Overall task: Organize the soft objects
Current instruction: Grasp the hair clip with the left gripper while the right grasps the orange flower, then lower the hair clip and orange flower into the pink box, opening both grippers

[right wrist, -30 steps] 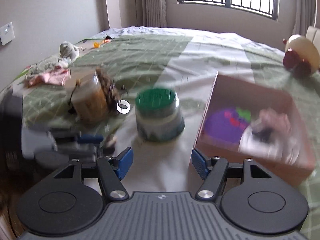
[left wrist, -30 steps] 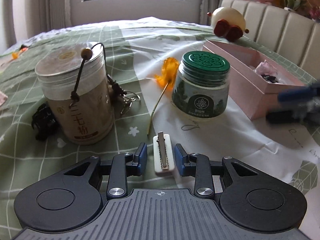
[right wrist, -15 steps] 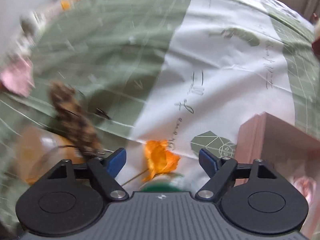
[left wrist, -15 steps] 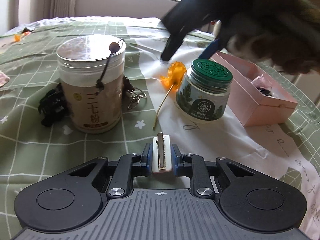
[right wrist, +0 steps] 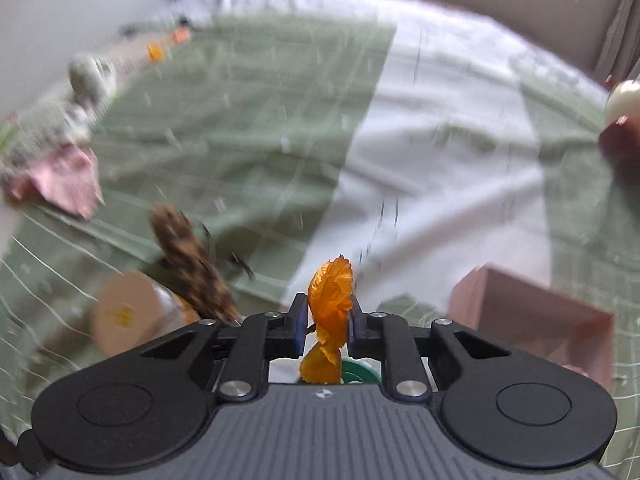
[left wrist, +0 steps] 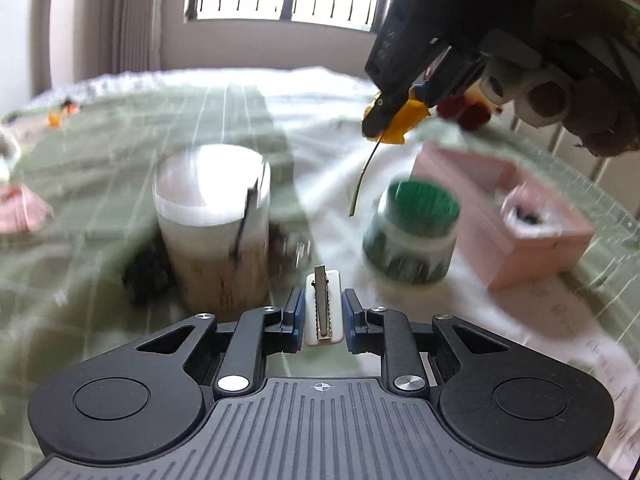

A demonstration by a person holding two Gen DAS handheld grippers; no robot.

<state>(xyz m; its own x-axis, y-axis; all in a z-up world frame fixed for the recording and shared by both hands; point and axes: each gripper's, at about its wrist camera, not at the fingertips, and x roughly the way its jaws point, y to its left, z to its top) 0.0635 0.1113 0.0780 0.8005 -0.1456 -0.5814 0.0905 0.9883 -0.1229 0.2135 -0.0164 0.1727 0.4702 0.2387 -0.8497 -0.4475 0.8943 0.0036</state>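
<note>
My left gripper (left wrist: 322, 314) is shut on a white hair clip (left wrist: 323, 308) with a metal clasp and holds it above the bed. My right gripper (right wrist: 329, 314) is shut on an orange fabric flower (right wrist: 330, 300). In the left wrist view the right gripper (left wrist: 394, 118) is raised at the upper right, with the orange flower (left wrist: 402, 118) in it and its thin green stem (left wrist: 362, 178) hanging down. The pink open box (left wrist: 520, 216) stands on the right and also shows in the right wrist view (right wrist: 532, 316).
A tall white-lidded canister (left wrist: 216, 220) with a cord and a green-lidded jar (left wrist: 412, 232) stand on the green checked bedspread (left wrist: 100, 184). A dark scrunchie (left wrist: 148, 272) lies by the canister. A pink cloth (right wrist: 64, 180) and small toys lie at the far left.
My right gripper has closed on the orange flower and lifted it off the bed. My left gripper has lifted with the hair clip held in it.
</note>
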